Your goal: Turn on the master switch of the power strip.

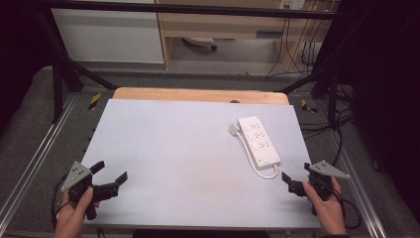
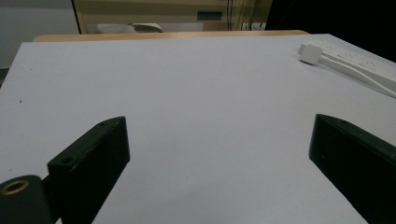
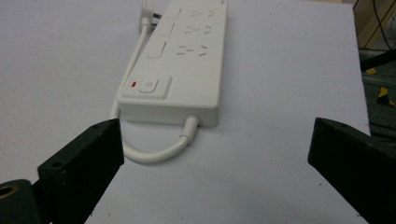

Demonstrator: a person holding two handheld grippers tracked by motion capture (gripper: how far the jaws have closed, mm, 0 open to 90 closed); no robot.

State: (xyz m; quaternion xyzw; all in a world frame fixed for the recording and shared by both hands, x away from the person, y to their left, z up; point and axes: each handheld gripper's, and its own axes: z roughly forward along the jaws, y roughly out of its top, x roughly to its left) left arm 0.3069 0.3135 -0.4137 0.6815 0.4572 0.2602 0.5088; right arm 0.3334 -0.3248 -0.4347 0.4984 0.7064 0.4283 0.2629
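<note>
Power strip [image 1: 258, 140] lies just beyond the right gripper [image 1: 296, 178], jaws apart; long axis near-far, switch end nearest. Left gripper [image 1: 110, 174] jaws apart.

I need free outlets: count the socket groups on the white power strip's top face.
3 socket groups on the power strip, in a row along its length: nearest the switch, middle, far end by the plug. All look empty.

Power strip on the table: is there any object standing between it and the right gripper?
Nothing visible does. The right gripper is open and faces the switch end of the power strip, with bare table between them. The strip's own white cord loops out from that end toward the gripper, the one thing lying in the gap.
</note>
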